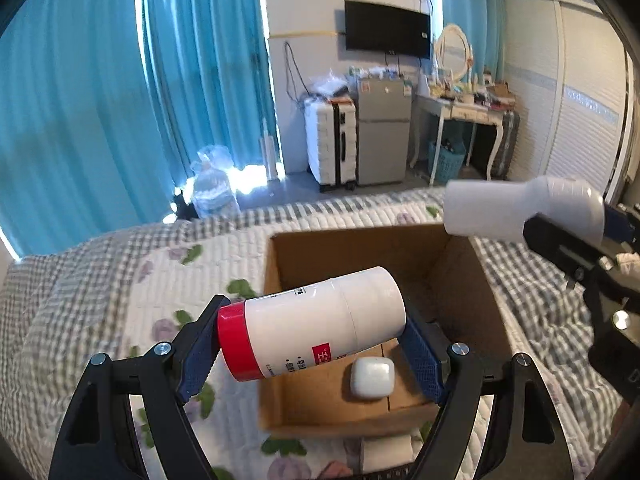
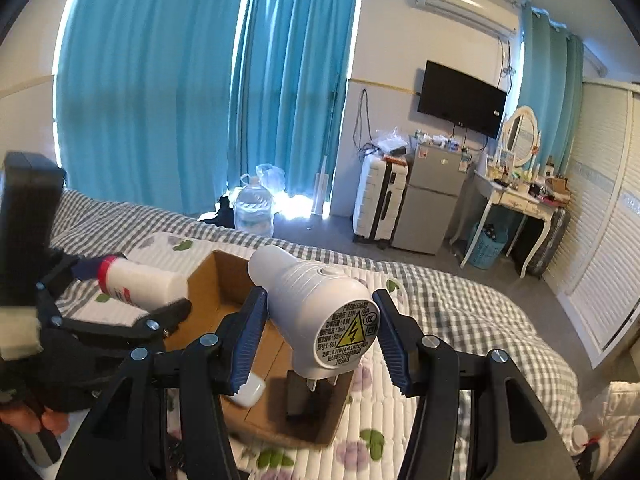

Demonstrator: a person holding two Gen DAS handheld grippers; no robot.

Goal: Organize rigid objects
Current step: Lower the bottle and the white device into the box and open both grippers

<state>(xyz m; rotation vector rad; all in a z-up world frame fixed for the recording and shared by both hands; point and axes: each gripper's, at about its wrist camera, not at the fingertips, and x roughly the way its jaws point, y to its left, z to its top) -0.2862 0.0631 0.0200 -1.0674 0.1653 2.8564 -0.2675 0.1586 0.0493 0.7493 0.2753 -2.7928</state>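
We hold the left hand-held gripper closed on a white bottle with a red cap, its blue pads pressing the two ends so the bottle lies crosswise, tilted with the cap end lower, above the near left edge of an open cardboard box. The box sits on the bed, on a quilt with grey checks and flower prints. Inside the box, on its floor, lies a small white rounded case, and in the right wrist view a dark object stands in the box beneath what we carry. Our right hand-held gripper is clamped on a white plug-in device with a round label bearing a yellow lightning warning triangle; its prongs point down and it hangs over the box's right side. Beyond the bed we see blue curtains, a white suitcase and a small grey fridge.
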